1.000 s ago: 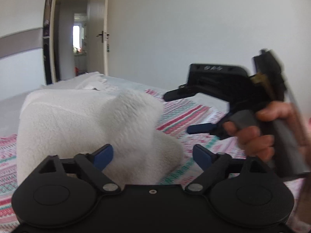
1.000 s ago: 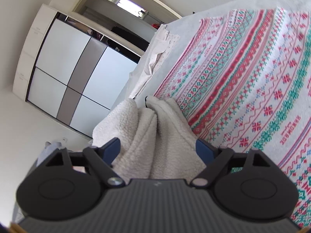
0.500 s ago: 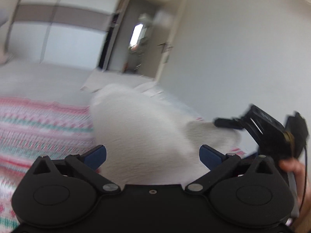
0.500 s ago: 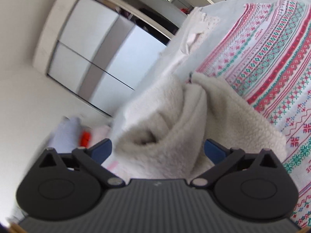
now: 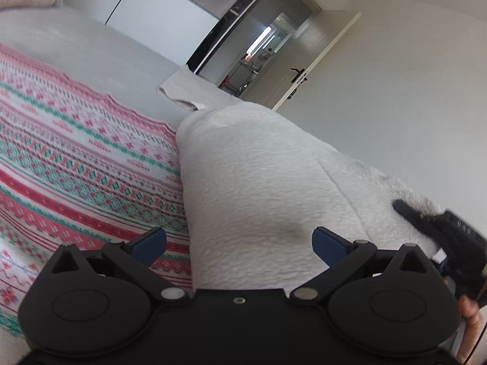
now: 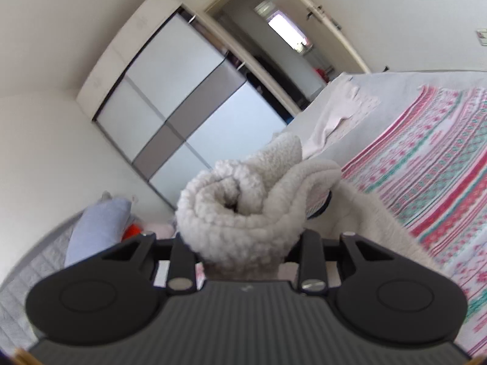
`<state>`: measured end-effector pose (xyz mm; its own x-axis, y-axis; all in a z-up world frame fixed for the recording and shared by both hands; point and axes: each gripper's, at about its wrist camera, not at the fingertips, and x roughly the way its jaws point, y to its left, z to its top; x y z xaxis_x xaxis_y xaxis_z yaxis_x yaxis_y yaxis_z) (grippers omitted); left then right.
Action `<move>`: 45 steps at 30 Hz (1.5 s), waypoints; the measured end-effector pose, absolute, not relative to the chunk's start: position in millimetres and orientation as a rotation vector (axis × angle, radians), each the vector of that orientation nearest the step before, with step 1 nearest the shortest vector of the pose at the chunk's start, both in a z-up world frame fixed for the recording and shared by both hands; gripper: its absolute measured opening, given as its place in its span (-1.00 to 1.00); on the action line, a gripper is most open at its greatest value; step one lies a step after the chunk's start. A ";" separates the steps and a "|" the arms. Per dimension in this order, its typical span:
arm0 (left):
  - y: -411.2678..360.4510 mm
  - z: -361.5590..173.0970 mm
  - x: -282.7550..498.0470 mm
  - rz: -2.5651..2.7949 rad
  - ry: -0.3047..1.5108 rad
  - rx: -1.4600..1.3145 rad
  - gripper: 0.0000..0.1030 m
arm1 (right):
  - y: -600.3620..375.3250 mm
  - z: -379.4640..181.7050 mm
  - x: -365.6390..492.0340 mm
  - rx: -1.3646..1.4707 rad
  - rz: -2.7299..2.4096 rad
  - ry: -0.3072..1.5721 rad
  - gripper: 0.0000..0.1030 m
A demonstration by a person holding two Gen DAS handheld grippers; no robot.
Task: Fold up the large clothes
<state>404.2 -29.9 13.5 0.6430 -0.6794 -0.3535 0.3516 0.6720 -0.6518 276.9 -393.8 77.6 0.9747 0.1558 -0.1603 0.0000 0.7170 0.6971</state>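
- My right tool is closing on a thick bunch of the white fluffy fleece garment, several rolled layers crammed between its fingers; I judge the grab uneven, so an inner layer could slide out once I pull
- My left tool stands wide, its blue pads not pressing anything, with the garment's smooth side lying between and ahead of them; if I shut it here I'd likely pinch a flat face, not an edge, and drag a ridge into the fold
- The garment lies on the bed's red, green and white patterned knit blanket, partly lifted at my right side; the pile may cling to the knit and tug the blanket along
- The right tool shows at the left view's edge, near my left; the two could knock together
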 end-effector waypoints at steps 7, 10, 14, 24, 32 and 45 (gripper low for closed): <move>-57.3 -4.6 427.7 -0.664 0.755 -0.657 1.00 | -443.9 -20.2 287.0 0.913 -0.132 0.463 -0.20; -67.4 -10.0 431.2 -0.660 0.766 -0.678 1.00 | -445.1 -24.9 282.8 0.937 -0.097 0.412 0.13; -67.9 -13.9 438.0 -0.667 0.796 -0.747 1.00 | -437.0 -2.8 281.0 0.786 -0.170 0.403 0.88; -68.9 -9.0 445.8 -0.671 0.818 -0.724 1.00 | -435.6 -0.9 297.4 0.750 -0.208 0.456 0.97; -74.9 -8.6 459.3 -0.691 0.852 -0.717 1.00 | -440.1 -6.1 300.4 0.776 -0.193 0.477 0.99; -69.6 -35.8 481.6 -0.842 0.901 -0.813 0.98 | -471.5 -53.3 305.1 1.122 -0.058 0.506 0.81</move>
<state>481.6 -69.6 -35.8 0.3684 -0.8719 -0.3226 0.2632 0.4306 -0.8633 305.1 -471.5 -53.3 0.8860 0.2051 -0.4158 0.2939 0.4451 0.8458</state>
